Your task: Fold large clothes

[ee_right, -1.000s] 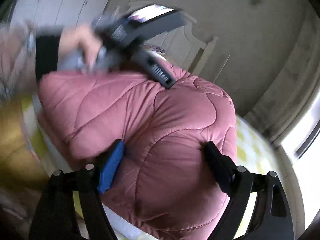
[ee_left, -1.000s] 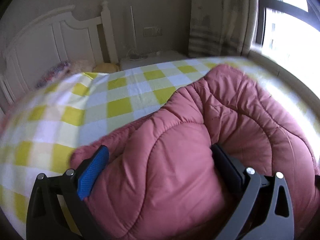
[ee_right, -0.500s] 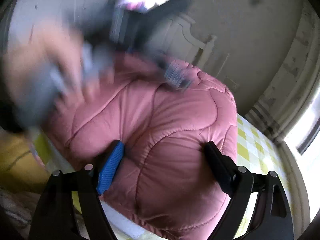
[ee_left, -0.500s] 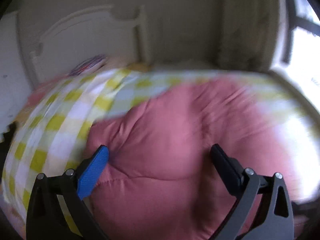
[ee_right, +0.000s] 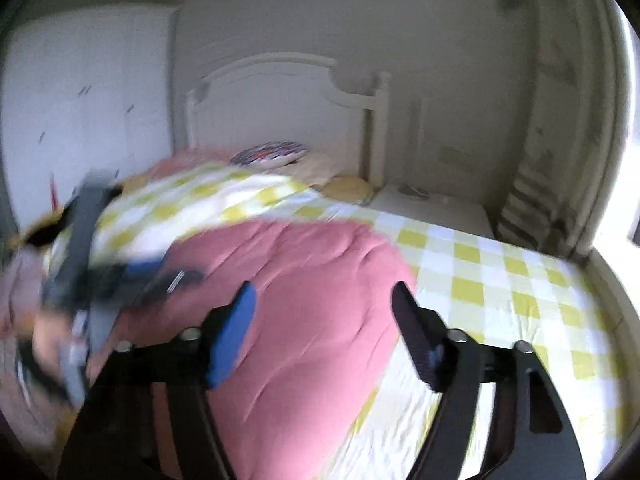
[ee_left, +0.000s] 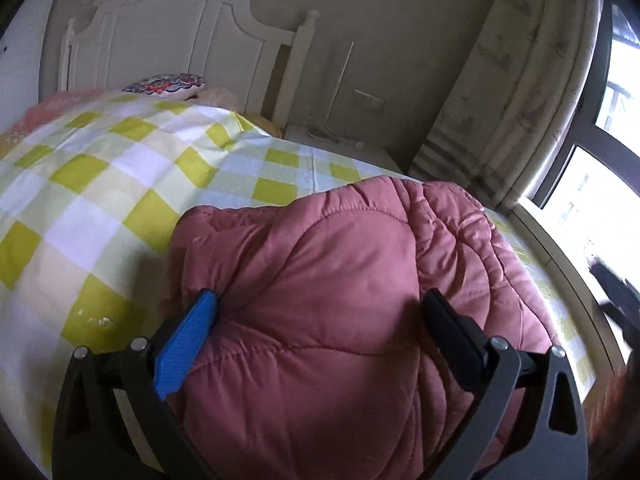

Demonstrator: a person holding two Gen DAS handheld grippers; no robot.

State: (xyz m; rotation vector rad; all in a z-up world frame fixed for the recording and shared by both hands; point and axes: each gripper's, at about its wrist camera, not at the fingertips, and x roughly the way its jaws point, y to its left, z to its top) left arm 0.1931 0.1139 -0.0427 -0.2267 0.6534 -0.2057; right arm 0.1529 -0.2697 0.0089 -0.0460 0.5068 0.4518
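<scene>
A pink quilted puffer coat [ee_left: 320, 280] lies bunched in a folded mound on a bed with a yellow, white and green checked sheet [ee_left: 100, 184]. My left gripper [ee_left: 320, 304] is open, its jaws wide apart on either side of the coat's near bulge, pressed against it. In the right wrist view the coat [ee_right: 304, 304] lies to the left and my right gripper [ee_right: 324, 296] is open above its right edge, holding nothing. The left gripper [ee_right: 92, 272] shows blurred at the left of that view.
A white headboard [ee_left: 168, 36] stands at the far end with a patterned cushion [ee_left: 164, 84] before it. A white nightstand [ee_right: 432, 208] stands right of the bed. Curtains [ee_left: 512, 92] and a bright window [ee_left: 592, 184] are at the right.
The right gripper has swung away from the coat towards the bed's open sheet, its jaws a little narrower. The left gripper moved and settled over the coat's near bulge, still open.
</scene>
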